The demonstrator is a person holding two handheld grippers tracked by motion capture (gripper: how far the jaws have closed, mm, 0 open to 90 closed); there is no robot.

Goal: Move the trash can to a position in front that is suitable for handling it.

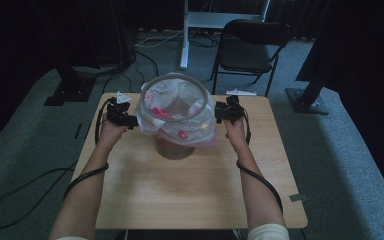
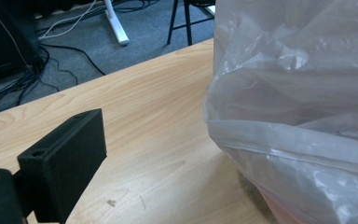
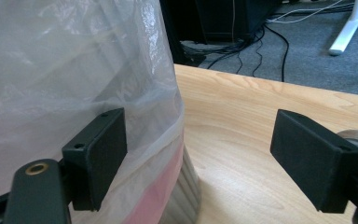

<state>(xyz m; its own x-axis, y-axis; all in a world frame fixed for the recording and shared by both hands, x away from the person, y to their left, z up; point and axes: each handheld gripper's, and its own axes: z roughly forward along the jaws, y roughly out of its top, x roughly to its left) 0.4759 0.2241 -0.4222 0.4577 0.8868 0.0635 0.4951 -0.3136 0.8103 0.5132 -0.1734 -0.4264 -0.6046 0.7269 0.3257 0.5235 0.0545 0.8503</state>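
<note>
- The left gripper [image 1: 122, 116] is held just beside the left flank of the bin [image 1: 176, 145], at the height of the plastic bag [image 1: 177, 112] folded over the bin's rim; one black jaw is seen in the left gripper view over bare wood, and whether the jaws are apart or together cannot be told.
- The bin is seen standing upright on the table [image 1: 190, 190], toward the far edge and midway between the two hands, with the clear bag draped down its outside and a pink band showing low on the wall.
- Small pink and yellow scraps [image 1: 160, 113] are seen lying inside the bag, within the bin's round rim.
- The right gripper [image 1: 226, 112] is held just beside the right flank of the bin; its jaws are spread wide apart, one pressed against the bag's film, the other out over bare table.
- A dark folding chair [image 1: 250, 47] is seen on the carpet beyond the bin, past the table's far edge.
</note>
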